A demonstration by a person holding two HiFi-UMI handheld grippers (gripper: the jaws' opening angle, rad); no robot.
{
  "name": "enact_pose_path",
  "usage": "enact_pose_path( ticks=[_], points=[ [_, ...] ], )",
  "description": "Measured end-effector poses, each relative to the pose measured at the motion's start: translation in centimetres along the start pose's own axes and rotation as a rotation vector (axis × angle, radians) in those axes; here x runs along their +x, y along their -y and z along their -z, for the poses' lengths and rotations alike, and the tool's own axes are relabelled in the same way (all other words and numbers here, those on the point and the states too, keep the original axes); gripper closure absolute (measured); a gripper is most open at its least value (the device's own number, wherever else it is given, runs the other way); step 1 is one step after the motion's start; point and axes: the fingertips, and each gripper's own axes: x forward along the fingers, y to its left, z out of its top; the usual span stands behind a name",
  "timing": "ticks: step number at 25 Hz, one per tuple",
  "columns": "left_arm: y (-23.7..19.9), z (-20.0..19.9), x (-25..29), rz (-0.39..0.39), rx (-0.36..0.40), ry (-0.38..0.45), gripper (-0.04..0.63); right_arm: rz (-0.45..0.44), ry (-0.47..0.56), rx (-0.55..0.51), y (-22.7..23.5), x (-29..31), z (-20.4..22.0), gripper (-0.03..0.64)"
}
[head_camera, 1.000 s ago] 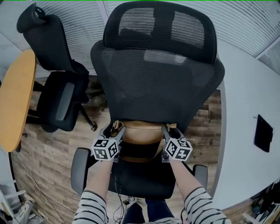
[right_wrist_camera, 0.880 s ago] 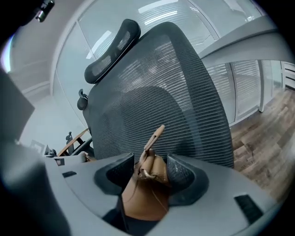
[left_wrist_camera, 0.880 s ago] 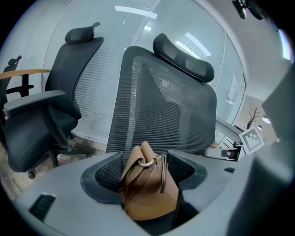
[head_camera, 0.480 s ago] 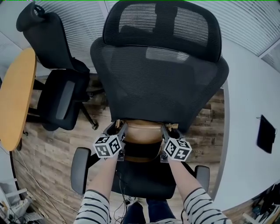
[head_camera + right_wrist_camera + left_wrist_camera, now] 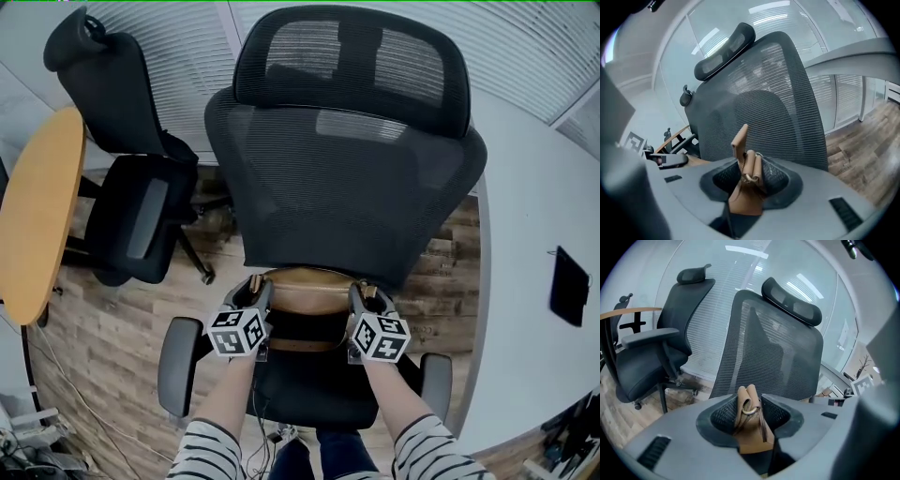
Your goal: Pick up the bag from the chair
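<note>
Two grips on the tan bag (image 5: 305,292) at the chair (image 5: 347,187): left claw (image 5: 257,289), right claw (image 5: 360,294), each on a strap end

Second black office chair (image 5: 141,220) beside a wooden tabletop (image 5: 37,206); white table (image 5: 534,225) bearing a flat black object (image 5: 568,286); plank floor (image 5: 94,347)

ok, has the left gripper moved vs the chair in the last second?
Yes, slightly: against the chair's armrest, the left gripper has pulled back, lower in the head view, jaws shut on the bag.
</note>
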Motion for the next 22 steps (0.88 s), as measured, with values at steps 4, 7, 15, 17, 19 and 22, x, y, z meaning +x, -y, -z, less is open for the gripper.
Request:
enact_pose_path(
  ticks=[4, 7, 15, 17, 19, 22],
  points=[
    [0.7, 0.4, -2.2, 0.01, 0.013, 0.018, 0.433, -0.015, 0.006, -0.028, -0.6, -2.2, 0.1, 0.492],
    [1.6, 0.2, -4.4, 0.028, -0.011, 0.058, 0.442, -0.023, 0.026, -0.054, -1.1, -4.2, -0.2, 0.494],
    [3.4, 2.9, -9.3, 0.053, 0.08, 0.01, 0.503, 0.015, 0.014, -0.097, -2.0, -9.7, 1.5, 0.499],
    [3.9, 2.7, -10.6, 0.059, 0.071, 0.036, 0.505, 0.018, 0.015, -0.078, -2.3, -11.1, 1.9, 0.5],
    [4.4, 2.2, -12.0, 0.068, 0.086, 0.058, 0.505, 0.016, 0.024, -0.071, -2.8, -12.6, 2.0, 0.5],
    [4.9, 2.2, -14.1, 0.076, 0.083, 0.085, 0.506, 0.013, 0.043, -0.078, -3.8, -14.9, 2.3, 0.5]
  ],
)
